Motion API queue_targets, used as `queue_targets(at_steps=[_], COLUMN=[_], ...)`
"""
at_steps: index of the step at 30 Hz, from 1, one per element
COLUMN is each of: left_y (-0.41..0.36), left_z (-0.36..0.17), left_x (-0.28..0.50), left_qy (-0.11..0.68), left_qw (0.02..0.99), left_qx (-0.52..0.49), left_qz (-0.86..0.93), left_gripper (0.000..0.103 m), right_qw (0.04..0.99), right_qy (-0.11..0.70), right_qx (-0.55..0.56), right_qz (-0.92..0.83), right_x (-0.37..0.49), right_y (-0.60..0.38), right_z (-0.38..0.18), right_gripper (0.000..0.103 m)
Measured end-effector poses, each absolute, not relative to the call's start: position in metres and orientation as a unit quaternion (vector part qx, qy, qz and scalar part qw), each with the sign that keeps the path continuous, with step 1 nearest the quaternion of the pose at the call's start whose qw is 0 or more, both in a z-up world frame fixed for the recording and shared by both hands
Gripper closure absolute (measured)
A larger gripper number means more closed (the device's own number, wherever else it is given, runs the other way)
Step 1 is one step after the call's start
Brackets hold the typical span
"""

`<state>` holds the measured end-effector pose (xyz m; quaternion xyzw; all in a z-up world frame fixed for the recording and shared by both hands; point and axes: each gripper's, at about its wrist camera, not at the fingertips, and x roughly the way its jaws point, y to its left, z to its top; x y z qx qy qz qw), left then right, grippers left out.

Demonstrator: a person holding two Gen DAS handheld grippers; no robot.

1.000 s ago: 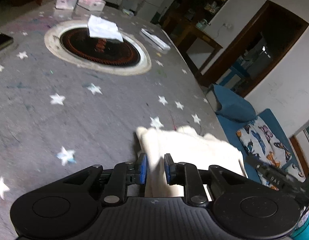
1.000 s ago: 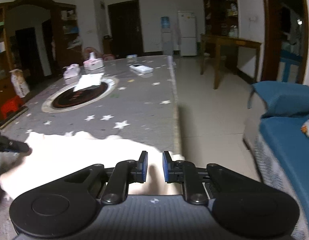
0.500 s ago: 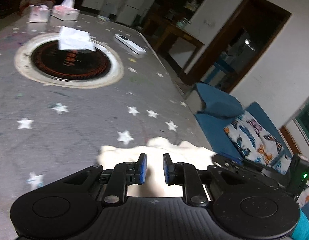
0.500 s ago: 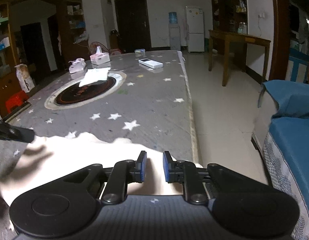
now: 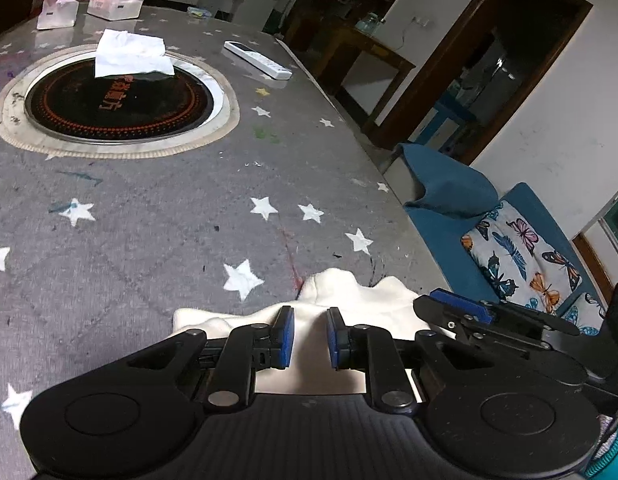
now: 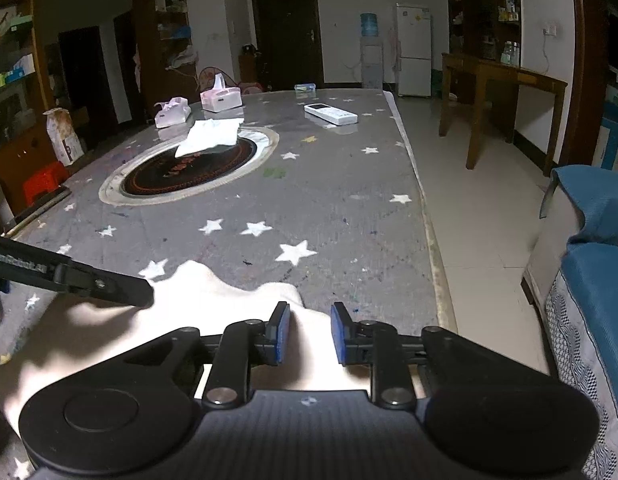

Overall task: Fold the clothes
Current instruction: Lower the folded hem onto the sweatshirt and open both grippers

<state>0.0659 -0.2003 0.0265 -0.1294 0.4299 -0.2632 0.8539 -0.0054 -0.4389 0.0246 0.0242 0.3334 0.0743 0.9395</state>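
Note:
A cream garment (image 5: 349,292) lies bunched on the grey star-print table (image 5: 149,220) near its right edge. My left gripper (image 5: 310,340) is shut on a fold of it, the cloth filling the narrow gap between the blue pads. In the right wrist view the same garment (image 6: 213,292) runs under my right gripper (image 6: 307,334). Its jaws are opening with the cloth still between them, loose of the pads. A left finger (image 6: 89,280) reaches in from the left onto the cloth. A right finger (image 5: 461,304) shows close beside the left gripper.
A round black hotplate (image 5: 117,100) is set in the table with a white tissue (image 5: 129,54) on it. Beyond lie a white remote (image 5: 257,60) and tissue boxes (image 5: 115,0). The table's edge (image 6: 433,260) is close on the right, then floor and a blue sofa (image 5: 449,188).
Both grippers have travelled across the table with the garment and stand closer together. The cloth has bunched into humps. The right jaws have widened a little.

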Motion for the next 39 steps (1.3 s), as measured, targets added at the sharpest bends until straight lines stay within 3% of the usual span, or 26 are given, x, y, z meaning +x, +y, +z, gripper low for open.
queue_targets(at_steps=[6, 9, 17, 21, 25, 29, 39], left_y=[-0.199, -0.198, -0.200, -0.198, -0.192, -0.185, -0.169], left_z=[0.032, 0.040, 0.045, 0.039, 0.034, 0.035, 0.034], left_x=[0.061, 0.050, 0.010, -0.008, -0.022, -0.035, -0.058], left_qy=[0.424, 0.417, 0.409, 0.408, 0.400, 0.388, 0.381], left_qw=[0.855, 0.857, 0.854, 0.854, 0.857, 0.863, 0.869], left_qx=[-0.133, -0.128, -0.098, -0.076, -0.068, -0.069, -0.068], left_qz=[-0.265, -0.275, -0.308, -0.315, -0.316, -0.315, -0.310], left_gripper=[0.082, 0.082, 0.082, 0.081, 0.079, 0.068, 0.063], right_qw=[0.939, 0.939, 0.935, 0.937, 0.939, 0.942, 0.949], right_qy=[0.325, 0.322, 0.328, 0.324, 0.319, 0.315, 0.308], right_qx=[0.023, 0.015, -0.005, -0.008, -0.010, -0.011, 0.030], right_qz=[0.108, 0.120, 0.134, 0.132, 0.125, 0.116, 0.064], right_x=[-0.020, -0.033, -0.071, -0.090, -0.108, -0.126, -0.155], right_y=[-0.423, -0.415, -0.397, -0.394, -0.394, -0.395, -0.415], right_z=[0.033, 0.037, 0.035, 0.035, 0.036, 0.032, 0.028], right_gripper=[0.074, 0.065, 0.063, 0.058, 0.050, 0.046, 0.032])
